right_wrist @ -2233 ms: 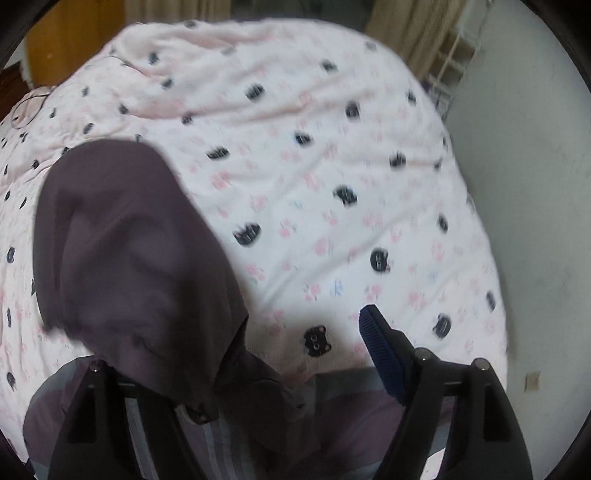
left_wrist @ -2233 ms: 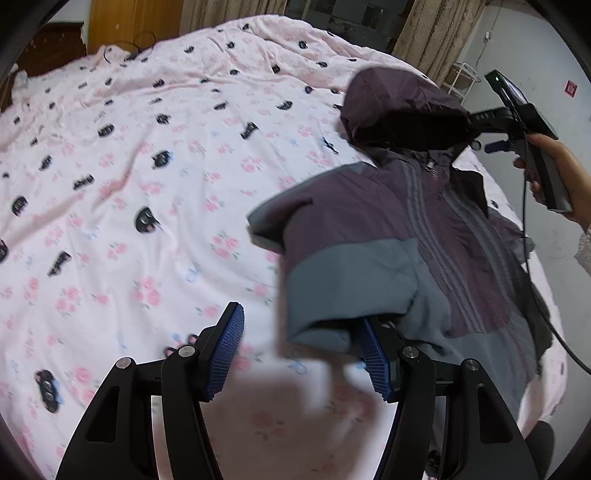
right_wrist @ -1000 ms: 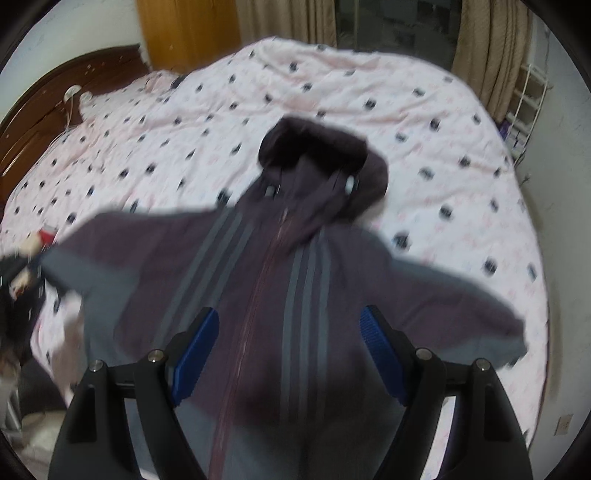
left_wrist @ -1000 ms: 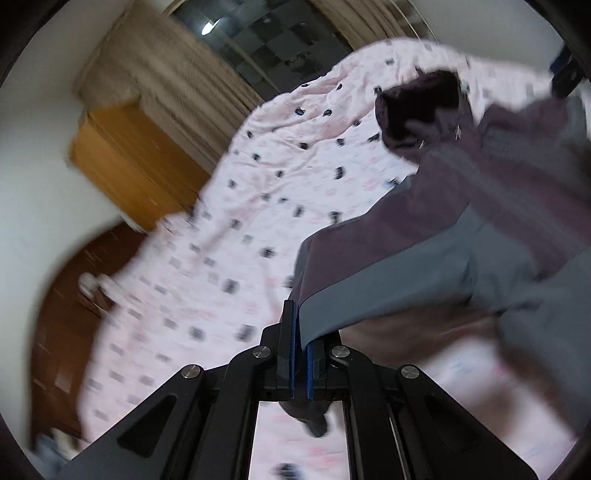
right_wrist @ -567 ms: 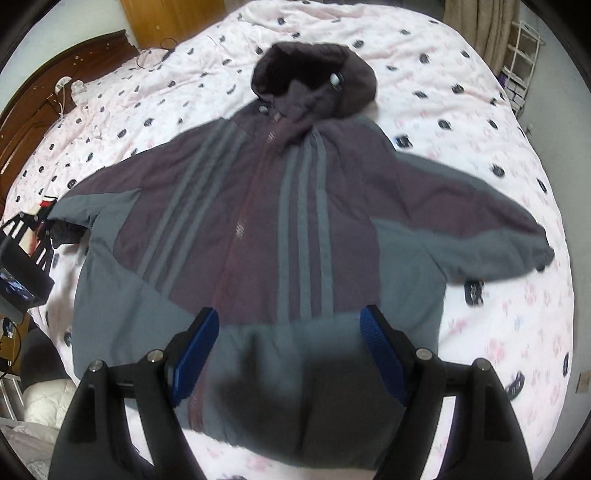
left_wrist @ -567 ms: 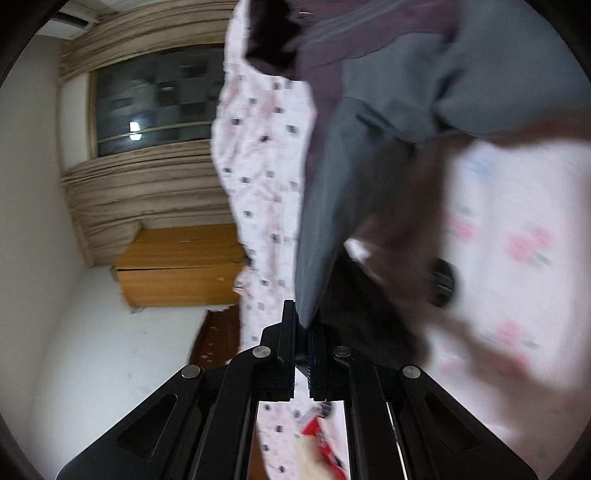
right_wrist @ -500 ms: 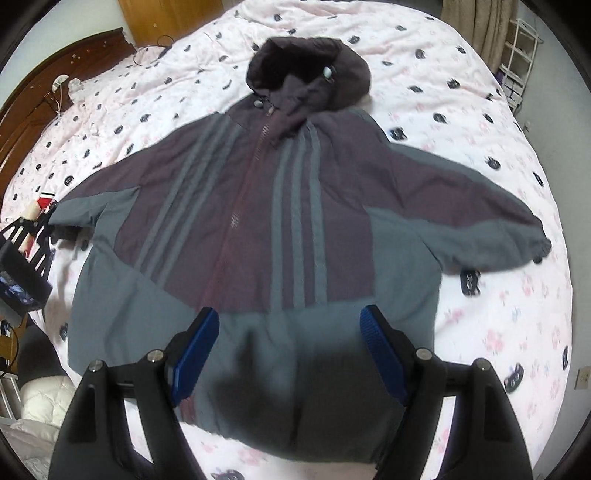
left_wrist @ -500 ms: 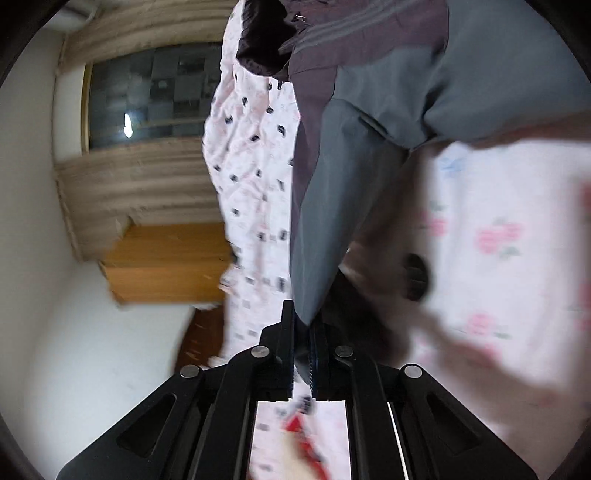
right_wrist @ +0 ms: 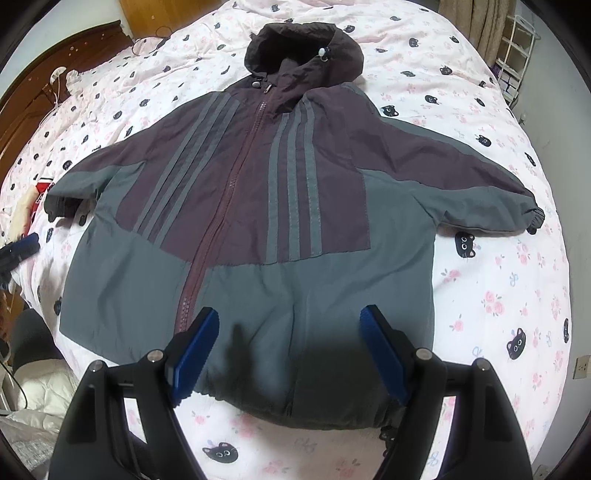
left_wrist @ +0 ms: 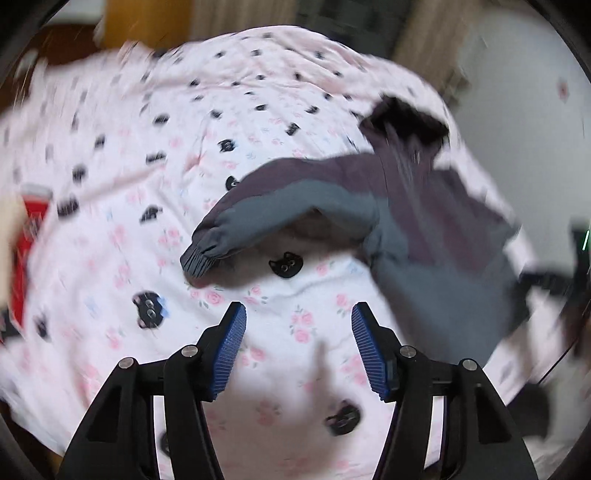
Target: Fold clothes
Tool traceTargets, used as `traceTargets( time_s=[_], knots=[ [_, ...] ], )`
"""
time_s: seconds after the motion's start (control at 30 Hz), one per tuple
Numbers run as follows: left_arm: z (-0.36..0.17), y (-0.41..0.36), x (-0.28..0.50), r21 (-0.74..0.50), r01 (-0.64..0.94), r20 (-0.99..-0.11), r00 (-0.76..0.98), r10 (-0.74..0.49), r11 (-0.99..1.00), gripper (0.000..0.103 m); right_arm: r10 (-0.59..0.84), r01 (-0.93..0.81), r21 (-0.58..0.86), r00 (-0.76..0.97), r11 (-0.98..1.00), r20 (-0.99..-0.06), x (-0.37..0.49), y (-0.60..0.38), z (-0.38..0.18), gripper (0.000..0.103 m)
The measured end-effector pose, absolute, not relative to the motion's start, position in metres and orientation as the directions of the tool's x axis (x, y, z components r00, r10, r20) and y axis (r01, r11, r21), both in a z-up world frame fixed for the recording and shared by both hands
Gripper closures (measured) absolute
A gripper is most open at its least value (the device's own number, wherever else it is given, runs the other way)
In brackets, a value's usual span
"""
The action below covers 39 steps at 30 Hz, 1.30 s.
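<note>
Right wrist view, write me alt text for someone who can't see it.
A purple and grey hooded jacket lies spread flat, front up and zipped, on a pink cat-print bedspread, both sleeves stretched out to the sides. The open right tongs hover over its grey bottom hem, holding nothing.

A bed (right_wrist: 480, 122) with a pink quilt printed with black cat faces and roses filled the room. A dark wooden headboard (right_wrist: 33, 107) stood far left of the right hand-held gripper, beige curtains (right_wrist: 476, 18) and a white wire shelf (right_wrist: 517, 55) far right, beside a pale wall (right_wrist: 554, 122).
</note>
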State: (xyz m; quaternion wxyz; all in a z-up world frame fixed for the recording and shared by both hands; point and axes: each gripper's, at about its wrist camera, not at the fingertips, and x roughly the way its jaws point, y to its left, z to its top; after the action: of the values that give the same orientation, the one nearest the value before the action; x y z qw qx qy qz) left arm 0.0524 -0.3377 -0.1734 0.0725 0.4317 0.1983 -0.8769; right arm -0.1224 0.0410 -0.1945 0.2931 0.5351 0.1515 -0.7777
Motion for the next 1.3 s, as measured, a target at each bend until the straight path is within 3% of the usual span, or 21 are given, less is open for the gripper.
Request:
traceTargets(
  time_s=[0.23, 0.43, 0.73, 0.83, 0.97, 1.17, 1.3],
  knots=[
    [-0.191, -0.385, 0.057, -0.571, 0.421, -0.705, -0.691, 0.159, -0.705, 0.048, -0.290, 0.631, 0.071, -0.251, -0.772, -0.924, -0.111, 0.036, -0.196, 0.023],
    [-0.226, -0.424, 0.074, -0.814, 0.461, -0.551, -0.805, 0.218, -0.354, 0.048, -0.280, 0.641, 0.054, -0.257, -0.765, -0.925, -0.105, 0.033, -0.194, 0.023],
    [-0.251, -0.457, 0.066, -0.802, 0.564, -0.591, -0.796, 0.128, -0.199, 0.049, -0.268, 0.655, 0.033, -0.262, -0.755, -0.927, -0.097, 0.029, -0.194, 0.023],
    [-0.260, -0.461, 0.060, -0.814, 0.557, -0.579, -0.801, 0.154, -0.164, 0.071, -0.263, 0.660, 0.026, -0.263, -0.751, -0.928, -0.095, 0.027, -0.194, 0.023],
    [-0.259, -0.465, 0.062, -0.829, 0.542, -0.559, -0.815, 0.152, -0.141, 0.077, -0.254, 0.666, 0.013, -0.266, -0.746, -0.930, -0.092, 0.026, -0.195, 0.023],
    [-0.228, -0.477, 0.055, -0.775, 0.552, -0.597, -0.799, 0.070, -0.309, 0.081, -0.251, 0.665, 0.013, -0.264, -0.747, -0.931, -0.092, 0.028, -0.195, 0.023],
    [-0.183, -0.468, 0.030, -0.609, 0.542, -0.641, -0.766, -0.043, -0.579, 0.081, -0.252, 0.664, 0.014, -0.263, -0.747, -0.931, -0.093, 0.030, -0.196, 0.023]
  ],
)
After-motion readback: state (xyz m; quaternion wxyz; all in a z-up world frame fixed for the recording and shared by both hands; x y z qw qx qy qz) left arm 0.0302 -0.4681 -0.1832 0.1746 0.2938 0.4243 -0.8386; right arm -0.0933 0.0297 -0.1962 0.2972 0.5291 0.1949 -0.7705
